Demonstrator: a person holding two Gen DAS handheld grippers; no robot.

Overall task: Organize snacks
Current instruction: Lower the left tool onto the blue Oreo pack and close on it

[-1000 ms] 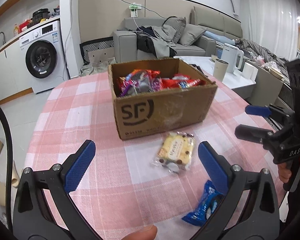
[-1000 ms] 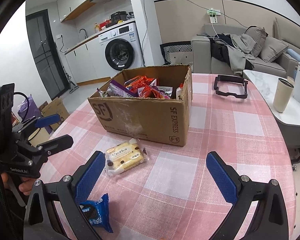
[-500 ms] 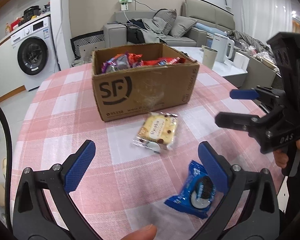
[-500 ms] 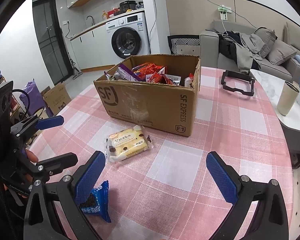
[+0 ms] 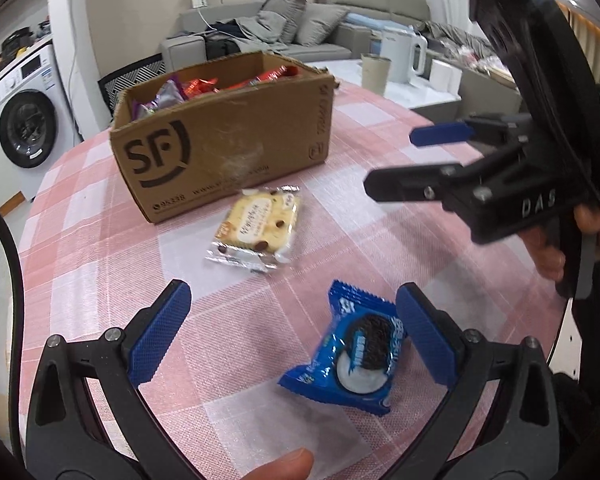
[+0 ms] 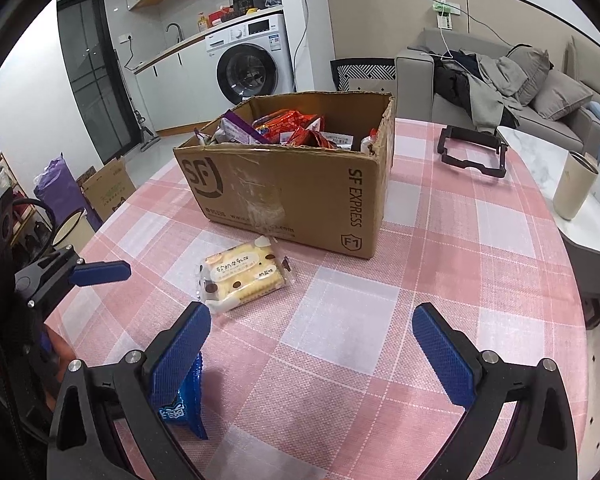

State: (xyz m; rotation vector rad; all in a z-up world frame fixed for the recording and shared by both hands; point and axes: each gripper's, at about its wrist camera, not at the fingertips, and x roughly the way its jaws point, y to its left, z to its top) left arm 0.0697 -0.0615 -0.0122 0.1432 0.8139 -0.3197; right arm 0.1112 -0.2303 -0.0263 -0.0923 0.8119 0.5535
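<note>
Left gripper (image 5: 292,328) low over the near counter (image 5: 100,248), fingers spread wide and empty, pointed forward and slightly down; a thumb tip (image 5: 284,462) shows at the near edge of the left wrist view. Blue cookie packet (image 5: 356,354) lies flat on the counter just inside the left gripper's right-side finger (image 5: 424,336), touching it or nearly so, cannot tell which. Judgement: it's light, a crinkly slick foil wrapper with a brittle sandwich cookie inside, so pinch across the packet's short sides at the middle, gently, or take a crimped end seal; a hard squeeze could crack it. Farther in, the pale biscuit packet (image 5: 256,232) sits flat just in front of the cardboard box (image 5: 224,140), apart from the blue one; also light, loose glossy wrap, biscuits fragile, best gripped across the width. The box holds other snack wrappers (image 6: 296,126) already. Right gripper (image 6: 312,344) hovers above the counter to the right, fingers wide apart, holding nothing, aimed toward the box; a hand (image 5: 580,236) grips its handle.
</note>
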